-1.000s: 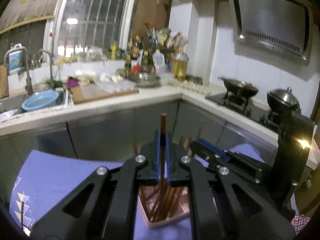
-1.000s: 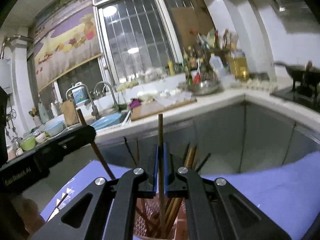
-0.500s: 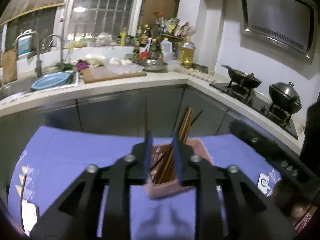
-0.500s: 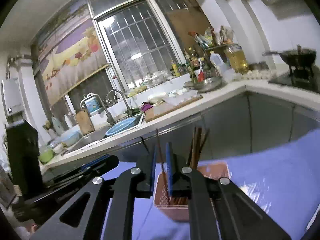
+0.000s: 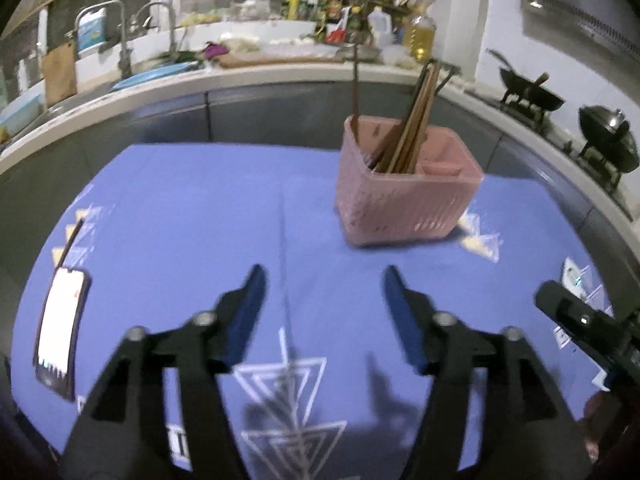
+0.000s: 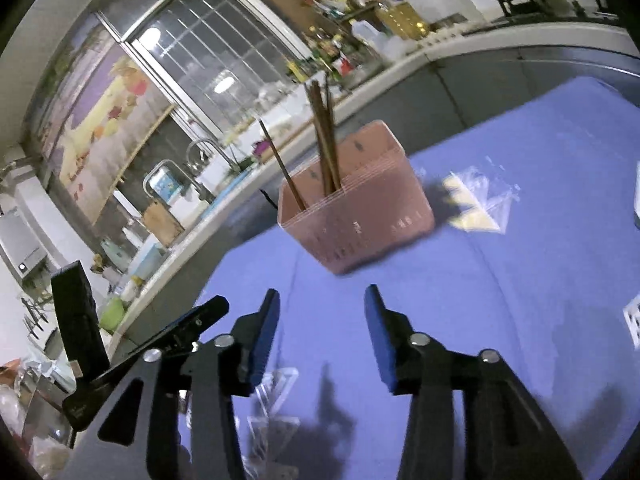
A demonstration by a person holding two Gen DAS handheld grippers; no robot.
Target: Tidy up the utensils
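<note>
Left wrist view: our left gripper [image 5: 322,280] has its fingers spread wide w/ nothing between them; they have just been opening. The pink basket [image 5: 404,196] sits ahead and a bit to the right on the blue cloth [image 5: 180,208] over the worktop, well apart from us. The chopsticks [image 5: 408,124] stand inside it, leaning. A phone [image 5: 60,328] lies flat near the left edge. If we swing that way, we may knock it off.

Right wrist view: our right gripper [image 6: 320,304] has its fingers about halfway apart, also just opened, empty. The basket [image 6: 360,216] is ahead, one chopstick [image 6: 280,164] leaning alone at the left corner. The basket looks light and the sticks are tall, so a bump could tip it all over. The left gripper [image 6: 172,332] is just beside us, so we could bang into each other.
</note>
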